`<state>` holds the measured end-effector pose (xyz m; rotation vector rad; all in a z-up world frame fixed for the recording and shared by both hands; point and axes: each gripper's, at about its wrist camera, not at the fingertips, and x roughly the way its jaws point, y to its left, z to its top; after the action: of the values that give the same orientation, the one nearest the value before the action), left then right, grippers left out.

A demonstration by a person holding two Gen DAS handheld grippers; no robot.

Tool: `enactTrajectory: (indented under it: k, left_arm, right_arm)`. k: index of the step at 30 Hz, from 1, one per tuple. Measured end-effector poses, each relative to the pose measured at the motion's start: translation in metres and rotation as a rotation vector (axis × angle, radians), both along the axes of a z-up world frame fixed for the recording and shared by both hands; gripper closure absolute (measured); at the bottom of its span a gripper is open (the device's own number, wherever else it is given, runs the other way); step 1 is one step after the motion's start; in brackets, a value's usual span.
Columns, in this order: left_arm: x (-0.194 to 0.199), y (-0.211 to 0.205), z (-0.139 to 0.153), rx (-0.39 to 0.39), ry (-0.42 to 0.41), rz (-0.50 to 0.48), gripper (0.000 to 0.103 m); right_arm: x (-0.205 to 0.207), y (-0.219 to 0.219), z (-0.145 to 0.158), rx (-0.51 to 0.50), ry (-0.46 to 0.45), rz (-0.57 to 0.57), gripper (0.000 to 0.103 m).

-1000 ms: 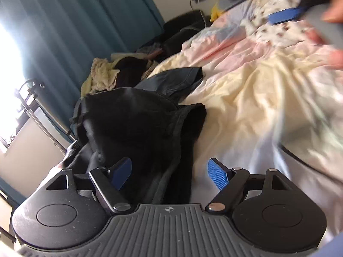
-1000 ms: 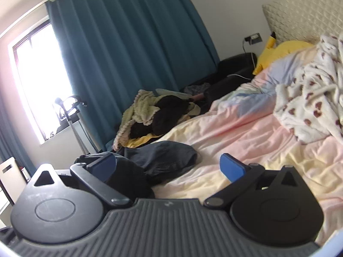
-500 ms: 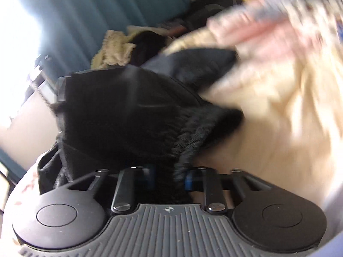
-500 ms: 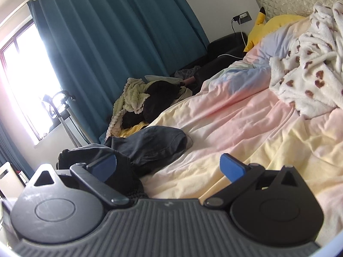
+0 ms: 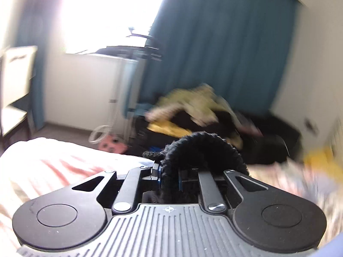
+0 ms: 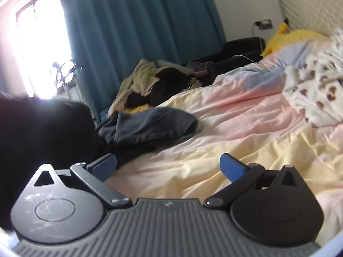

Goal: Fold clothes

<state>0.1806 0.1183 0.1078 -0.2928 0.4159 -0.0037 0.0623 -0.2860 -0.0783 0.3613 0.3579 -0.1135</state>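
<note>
Swung up and away from the bedspread it faced a second ago, our left gripper (image 5: pixel 169 176) now looks toward the window, its fingers pinched nearly together on the ribbed hem of the black garment (image 5: pixel 201 150), which arches over them. Our right gripper (image 6: pixel 168 163) hangs over the bed with its fingers spread wide and nothing between them.

From the right wrist view, the black garment fills the 9 o'clock edge as a dark mass, lifted clear of the bed. We judge it soft, limp and fairly bulky: it should sag and swing from a single pinch, so a second hold on the same ribbed hem, apart from the first, would likely spread it best. A grey garment (image 6: pixel 150 126) lies crumpled at 10 o'clock, touching the black one's lower edge.

We work on a rumpled pastel duvet (image 6: pixel 225 150), soft and creased, likely to give under pressure. A spotted fleece blanket (image 6: pixel 315 90) sits at 2 o'clock. Beyond the bed at 11 o'clock, a heap of clothes (image 6: pixel 154 79) lies before teal curtains (image 6: pixel 139 21).
</note>
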Motion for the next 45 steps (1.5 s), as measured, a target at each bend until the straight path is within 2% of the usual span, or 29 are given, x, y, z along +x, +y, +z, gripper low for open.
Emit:
enactTrajectory:
  k: [7,8,10,11,15,16,17,19,23,24,26,29,31,34,36,37,39,40,41,45]
  left_arm:
    - [0.06,0.154,-0.044,-0.092,0.133,0.312,0.087]
    - [0.069,0.174,-0.06,-0.11,0.177,0.343,0.087]
    - [0.086,0.203,-0.099,-0.134,0.286,0.352,0.086]
    - [0.092,0.212,-0.112,-0.13,0.308,0.341,0.085]
    - [0.084,0.221,-0.137,-0.143,0.251,0.301,0.077]
    - [0.077,0.223,-0.136,-0.149,0.253,0.299,0.067]
    - [0.07,0.225,-0.134,-0.157,0.257,0.297,0.051]
    - [0.047,0.228,-0.123,-0.181,0.241,0.274,0.037]
    - [-0.014,0.211,-0.108,-0.261,0.184,0.205,0.023]
    - [-0.03,0.207,-0.107,-0.291,0.197,0.198,0.022]
    - [-0.059,0.196,-0.114,-0.355,0.281,0.209,0.021]
    - [-0.094,0.182,-0.137,-0.461,0.407,0.209,0.021]
    - [-0.102,0.179,-0.159,-0.568,0.465,0.223,0.022]
    - [-0.095,0.178,-0.193,-0.727,0.508,0.265,0.023]
    - [-0.083,0.175,-0.208,-0.799,0.49,0.304,0.024]
    - [-0.077,0.174,-0.215,-0.833,0.479,0.324,0.028]
    - [-0.068,0.168,-0.214,-0.802,0.473,0.386,0.038]
    - [-0.066,0.165,-0.209,-0.76,0.481,0.409,0.062]
    - [-0.067,0.163,-0.201,-0.724,0.466,0.414,0.079]
    - [-0.086,0.158,-0.155,-0.614,0.367,0.411,0.085]
  right_arm:
    - [0.029,0.043,-0.007,-0.11,0.029,0.105,0.0]
    - [0.032,0.049,-0.009,-0.123,0.035,0.119,0.0]
    - [0.04,0.059,-0.012,-0.141,0.049,0.147,0.0]
    - [0.043,0.063,-0.014,-0.15,0.056,0.158,0.0]
    - [0.051,0.07,-0.019,-0.17,0.069,0.181,0.0]
    - [0.051,0.07,-0.02,-0.17,0.07,0.184,0.0]
    - [0.052,0.07,-0.02,-0.17,0.071,0.187,0.0]
    - [0.054,0.071,-0.021,-0.169,0.073,0.192,0.0]
    - [0.05,0.073,-0.017,-0.164,0.058,0.198,0.0]
    - [0.048,0.071,-0.016,-0.16,0.052,0.197,0.0]
    - [0.044,0.068,-0.012,-0.152,0.039,0.195,0.0]
    - [0.036,0.064,-0.005,-0.133,0.016,0.191,0.0]
    - [0.032,0.061,-0.001,-0.119,0.004,0.19,0.0]
    - [0.027,0.059,0.002,-0.116,-0.011,0.194,0.0]
    - [0.027,0.059,0.001,-0.118,-0.005,0.2,0.0]
    - [0.027,0.058,0.0,-0.118,-0.001,0.204,0.0]
    - [0.027,0.057,-0.003,-0.115,0.01,0.211,0.0]
    - [0.028,0.057,-0.004,-0.115,0.017,0.215,0.0]
    - [0.027,0.057,-0.007,-0.115,0.024,0.221,0.0]
    - [0.032,0.063,-0.019,-0.112,0.067,0.263,0.0]
